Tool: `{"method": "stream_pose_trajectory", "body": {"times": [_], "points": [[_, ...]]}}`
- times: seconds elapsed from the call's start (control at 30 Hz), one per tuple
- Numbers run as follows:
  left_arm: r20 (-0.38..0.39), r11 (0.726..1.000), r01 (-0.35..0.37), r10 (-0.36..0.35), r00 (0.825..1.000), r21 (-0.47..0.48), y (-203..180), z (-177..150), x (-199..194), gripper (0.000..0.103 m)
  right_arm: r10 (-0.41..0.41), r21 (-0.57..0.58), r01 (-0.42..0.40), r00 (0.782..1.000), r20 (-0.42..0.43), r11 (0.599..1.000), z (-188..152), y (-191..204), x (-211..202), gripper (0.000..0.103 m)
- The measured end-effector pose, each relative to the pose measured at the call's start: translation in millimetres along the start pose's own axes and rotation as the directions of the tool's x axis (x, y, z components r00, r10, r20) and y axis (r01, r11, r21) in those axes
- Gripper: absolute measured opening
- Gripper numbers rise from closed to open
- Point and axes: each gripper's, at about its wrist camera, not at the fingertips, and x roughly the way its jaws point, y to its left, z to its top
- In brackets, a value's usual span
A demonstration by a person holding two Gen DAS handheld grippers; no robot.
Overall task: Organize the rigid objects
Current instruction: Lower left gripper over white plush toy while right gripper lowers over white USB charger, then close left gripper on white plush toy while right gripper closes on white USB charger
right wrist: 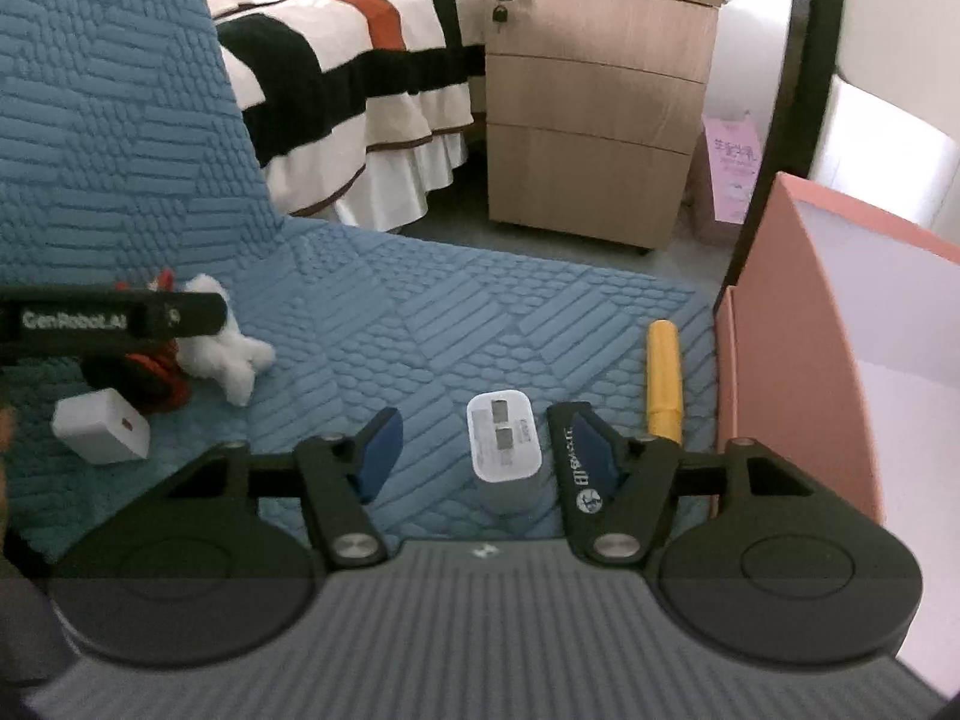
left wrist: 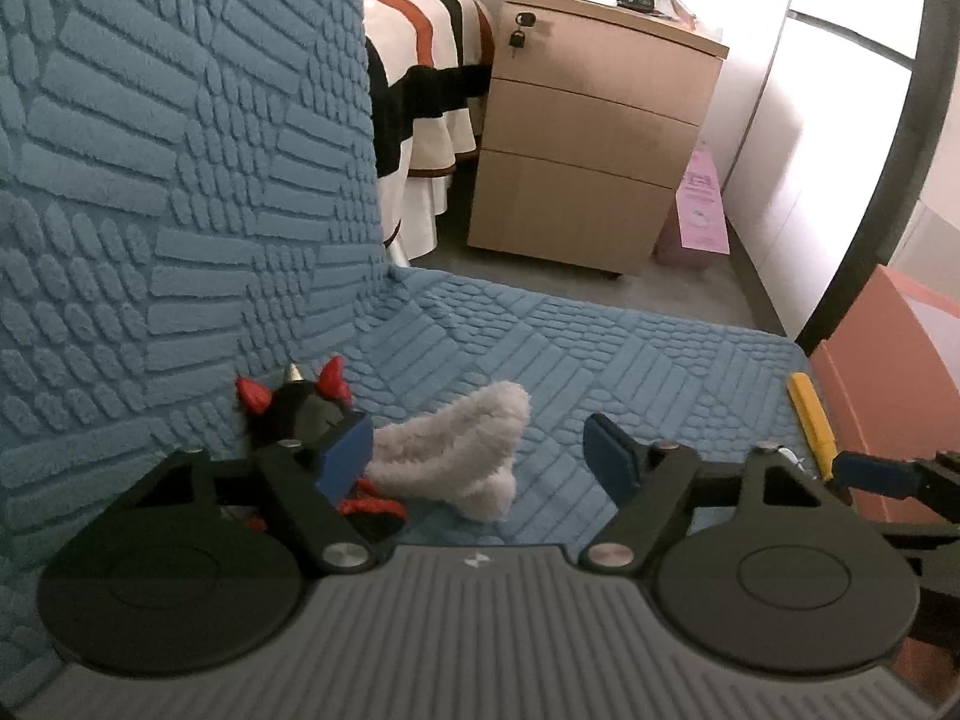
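On the blue textured sofa seat (right wrist: 456, 312) my right gripper (right wrist: 489, 450) is open, its jaws on either side of a white charger plug (right wrist: 505, 447) lying between them. A yellow cylinder (right wrist: 663, 378) lies just right of it, next to the pink box (right wrist: 780, 300). A white square adapter (right wrist: 101, 427) lies at far left. My left gripper (left wrist: 480, 450) is open and empty, low over the seat, with a white plush (left wrist: 462, 450) between its fingers and a black-and-red plush (left wrist: 300, 408) behind the left finger. The yellow cylinder also shows in the left wrist view (left wrist: 811, 414).
The sofa backrest (left wrist: 180, 180) rises at left. A wooden drawer cabinet (right wrist: 594, 96) and a bed with a striped blanket (right wrist: 360, 60) stand beyond the seat. A black hoop frame (left wrist: 900, 180) curves at right. A pink paper bag (left wrist: 699, 210) stands on the floor.
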Motion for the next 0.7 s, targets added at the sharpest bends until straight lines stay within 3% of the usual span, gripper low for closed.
{"method": "stream_pose_trajectory", "body": {"times": [0.1,0.17,0.23,0.33,0.6,0.7], "points": [[-0.013,1.000,-0.003,0.003,1.000,0.005,-0.7,0.6,6.8,0.068,-0.022,-0.022,0.021,1.000,-0.022,1.000,-1.1,2.4,10.7,0.059],[-0.007,1.000,-0.003,0.003,1.000,0.015,-2.1,1.1,9.2,0.062,-0.027,-0.012,0.026,0.999,-0.047,1.000,-1.3,0.6,16.4,0.047],[0.002,1.000,-0.017,0.017,1.000,0.023,-3.4,2.4,11.0,0.057,-0.012,0.010,0.012,0.998,-0.067,1.000,-2.6,-2.0,21.1,0.043],[0.020,0.998,-0.041,0.040,0.999,0.054,-5.3,5.1,13.1,0.051,-0.005,-0.004,0.005,0.998,-0.057,1.000,-3.6,-1.1,26.3,0.042],[-0.022,0.996,-0.029,0.031,0.999,0.083,-9.0,2.8,24.3,0.033,-0.020,-0.041,0.018,0.998,-0.053,0.999,-10.9,5.2,30.6,0.043],[-0.016,0.995,-0.023,0.025,1.000,0.096,-11.2,3.0,23.6,0.025,-0.046,-0.060,0.043,0.998,-0.049,0.997,-12.0,6.1,30.5,0.031]]}}
